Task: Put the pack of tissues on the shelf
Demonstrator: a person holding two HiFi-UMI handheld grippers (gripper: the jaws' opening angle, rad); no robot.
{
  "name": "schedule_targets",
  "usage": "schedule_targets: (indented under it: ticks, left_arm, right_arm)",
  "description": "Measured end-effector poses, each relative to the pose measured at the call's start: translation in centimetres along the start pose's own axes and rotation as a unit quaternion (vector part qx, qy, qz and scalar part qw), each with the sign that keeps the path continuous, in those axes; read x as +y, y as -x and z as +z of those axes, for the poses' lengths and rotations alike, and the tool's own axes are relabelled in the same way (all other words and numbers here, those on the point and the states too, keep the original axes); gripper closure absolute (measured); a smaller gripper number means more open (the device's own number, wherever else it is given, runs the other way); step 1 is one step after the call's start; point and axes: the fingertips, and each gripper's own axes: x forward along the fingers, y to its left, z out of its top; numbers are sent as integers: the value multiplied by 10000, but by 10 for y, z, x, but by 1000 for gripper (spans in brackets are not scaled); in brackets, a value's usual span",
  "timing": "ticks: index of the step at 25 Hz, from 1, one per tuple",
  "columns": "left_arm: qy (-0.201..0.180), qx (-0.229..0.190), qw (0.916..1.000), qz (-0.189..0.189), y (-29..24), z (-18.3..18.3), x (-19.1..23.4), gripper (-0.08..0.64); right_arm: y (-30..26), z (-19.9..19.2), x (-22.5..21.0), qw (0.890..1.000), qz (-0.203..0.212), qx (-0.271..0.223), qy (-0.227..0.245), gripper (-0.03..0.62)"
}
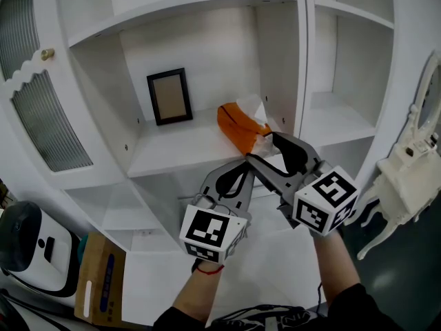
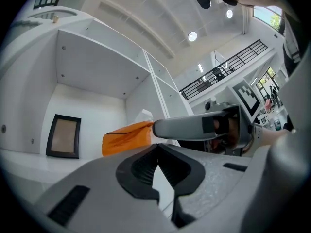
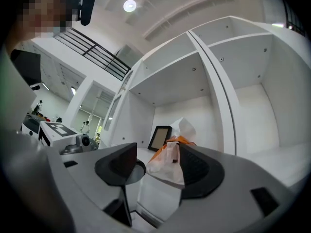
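The shelf [image 1: 165, 152] has bare room left of the tissue pack [image 1: 238, 124]. The picture frame [image 1: 169, 96] stands at the back.

The left gripper [image 1: 241, 169] and the right gripper [image 1: 267, 148] have speckled grey bodies with black ribbed pads [image 3: 197, 171]; each carries a white cube [image 1: 212, 232] printed with black square markers; a red band [image 1: 209, 269] circles the left wrist; the sleeves [image 1: 348, 307] are dark.

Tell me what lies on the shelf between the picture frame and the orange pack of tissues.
Nothing lies there. In the head view, only bare white shelf shows between the picture frame and the pack of tissues.
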Motion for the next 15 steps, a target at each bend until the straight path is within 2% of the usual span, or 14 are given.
schedule_targets:
  ticks: [4, 9, 10, 13, 15]
  left_arm:
    - [16, 52, 10000, 33, -2, -5, 2, 554]
    - [63, 62, 9999, 124, -4, -7, 7, 554]
    - [74, 61, 9999, 138, -5, -7, 8, 554]
    - [113, 54, 9998, 151, -6, -9, 10, 554]
    - [118, 56, 9998, 147, -6, -10, 9, 554]
  right_arm:
    - [10, -1, 0, 9999, -31, 11, 105, 341]
    - [21, -3, -2, 9979, -329, 85, 557, 349]
    - [22, -5, -3, 9973, -374, 123, 627, 367]
    - [21, -12, -5, 9953, -511, 248, 779, 488]
    - [19, -15, -5, 9950, -538, 308, 780, 527]
